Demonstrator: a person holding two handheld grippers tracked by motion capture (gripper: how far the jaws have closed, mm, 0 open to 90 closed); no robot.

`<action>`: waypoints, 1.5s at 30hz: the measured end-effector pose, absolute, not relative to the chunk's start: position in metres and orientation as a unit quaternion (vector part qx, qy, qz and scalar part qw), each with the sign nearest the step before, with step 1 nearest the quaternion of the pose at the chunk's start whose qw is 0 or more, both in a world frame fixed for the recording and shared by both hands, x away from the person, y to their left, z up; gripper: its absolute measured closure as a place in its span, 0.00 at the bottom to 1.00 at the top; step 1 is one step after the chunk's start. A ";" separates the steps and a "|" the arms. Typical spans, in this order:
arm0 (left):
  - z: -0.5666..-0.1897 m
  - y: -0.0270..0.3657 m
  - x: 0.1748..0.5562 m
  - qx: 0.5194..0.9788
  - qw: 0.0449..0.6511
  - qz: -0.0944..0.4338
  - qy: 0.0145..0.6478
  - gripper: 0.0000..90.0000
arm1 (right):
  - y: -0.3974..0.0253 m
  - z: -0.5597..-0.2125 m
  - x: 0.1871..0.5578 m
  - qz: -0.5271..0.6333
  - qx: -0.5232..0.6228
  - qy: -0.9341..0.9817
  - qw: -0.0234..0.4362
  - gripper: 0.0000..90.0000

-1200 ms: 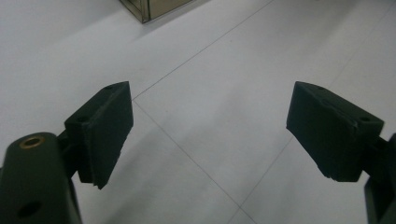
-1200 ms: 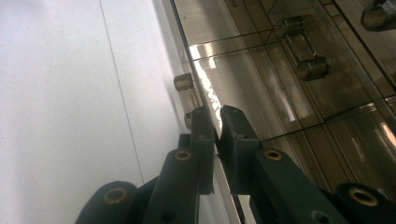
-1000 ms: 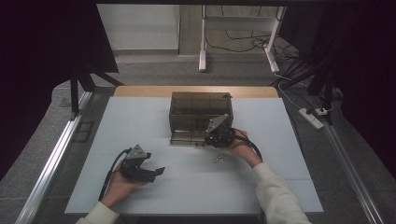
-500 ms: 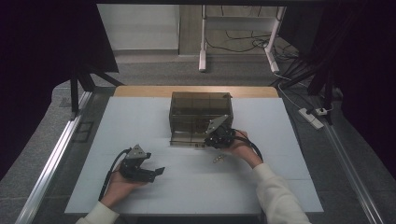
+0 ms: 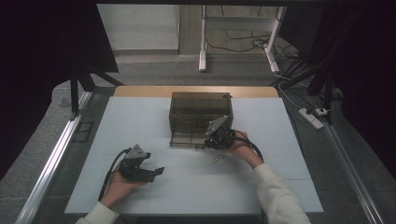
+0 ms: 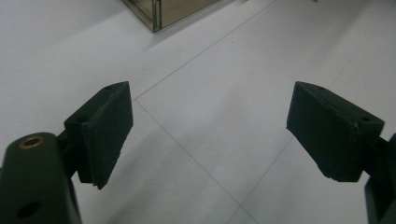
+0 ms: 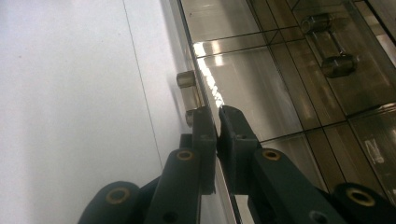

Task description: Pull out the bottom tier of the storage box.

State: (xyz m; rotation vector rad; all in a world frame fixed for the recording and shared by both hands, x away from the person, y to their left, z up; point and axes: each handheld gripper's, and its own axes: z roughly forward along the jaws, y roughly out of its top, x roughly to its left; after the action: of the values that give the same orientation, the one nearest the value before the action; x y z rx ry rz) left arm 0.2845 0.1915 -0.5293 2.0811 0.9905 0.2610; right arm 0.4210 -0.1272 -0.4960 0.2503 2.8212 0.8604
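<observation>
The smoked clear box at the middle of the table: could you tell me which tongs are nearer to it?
Right. The right tongs are at the box, closed on the edge of its front panel. The left tongs rest open on the white table, well short of it.

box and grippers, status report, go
Right gripper shut on box front panel edge. Left gripper open, empty, over table. Small item on table beside right hand, too small to identify.

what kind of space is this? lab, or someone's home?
Likely a lab recording station: a white table flanked by dark curtains, a power strip and loose cables on grey floor, a wheeled stand behind.
</observation>
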 end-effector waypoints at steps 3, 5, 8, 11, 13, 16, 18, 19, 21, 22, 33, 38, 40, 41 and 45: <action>-0.529 0.191 0.284 0.823 0.399 0.103 0.391 0.17 | -0.128 -0.496 0.421 0.288 0.082 0.950 0.090 0.94; -0.529 0.191 0.284 0.823 0.399 0.103 0.391 0.17 | -0.128 -0.496 0.421 0.290 0.081 0.949 0.089 0.94; -0.529 0.191 0.285 0.822 0.399 0.103 0.392 0.17 | -0.128 -0.496 0.421 0.291 0.081 0.949 0.088 0.94; -0.529 0.191 0.284 0.823 0.399 0.103 0.391 0.17 | -0.128 -0.496 0.420 0.290 0.080 0.950 0.088 0.94; -0.529 0.192 0.285 0.823 0.399 0.103 0.391 0.17 | -0.128 -0.496 0.420 0.290 0.079 0.950 0.088 0.94; -0.529 0.192 0.285 0.823 0.399 0.103 0.392 0.17 | -0.129 -0.496 0.420 0.289 0.079 0.950 0.088 0.94; -0.529 0.192 0.284 0.823 0.399 0.103 0.391 0.17 | -0.128 -0.495 0.420 0.289 0.078 0.950 0.089 0.94; -0.529 0.192 0.284 0.823 0.399 0.103 0.391 0.17 | -0.128 -0.495 0.419 0.289 0.078 0.950 0.089 0.94; -0.529 0.192 0.284 0.823 0.399 0.103 0.391 0.17 | -0.129 -0.495 0.419 0.289 0.078 0.950 0.089 0.95; -0.529 0.192 0.284 0.823 0.399 0.103 0.391 0.17 | -0.129 -0.495 0.419 0.287 0.076 0.951 0.088 0.95; -0.529 0.192 0.284 0.823 0.399 0.103 0.391 0.17 | -0.130 -0.494 0.418 0.285 0.071 0.952 0.082 0.95; -0.529 0.192 0.284 0.823 0.398 0.102 0.392 0.17 | -0.130 -0.494 0.417 0.284 0.069 0.953 0.084 0.95; -0.529 0.192 0.284 0.823 0.398 0.102 0.392 0.17 | -0.130 -0.494 0.416 0.283 0.069 0.953 0.083 0.95; -0.529 0.192 0.284 0.823 0.398 0.102 0.392 0.17 | -0.130 -0.494 0.416 0.283 0.069 0.953 0.083 0.95; -0.530 0.192 0.285 0.823 0.398 0.102 0.392 0.17 | -0.130 -0.494 0.415 0.282 0.067 0.954 0.080 0.95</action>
State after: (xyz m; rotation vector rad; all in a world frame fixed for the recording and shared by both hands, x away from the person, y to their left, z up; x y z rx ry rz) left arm 0.2845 0.1922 -0.5295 2.0850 0.9937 0.2575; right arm 0.4153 -0.1302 -0.4936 0.2010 2.8517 0.8448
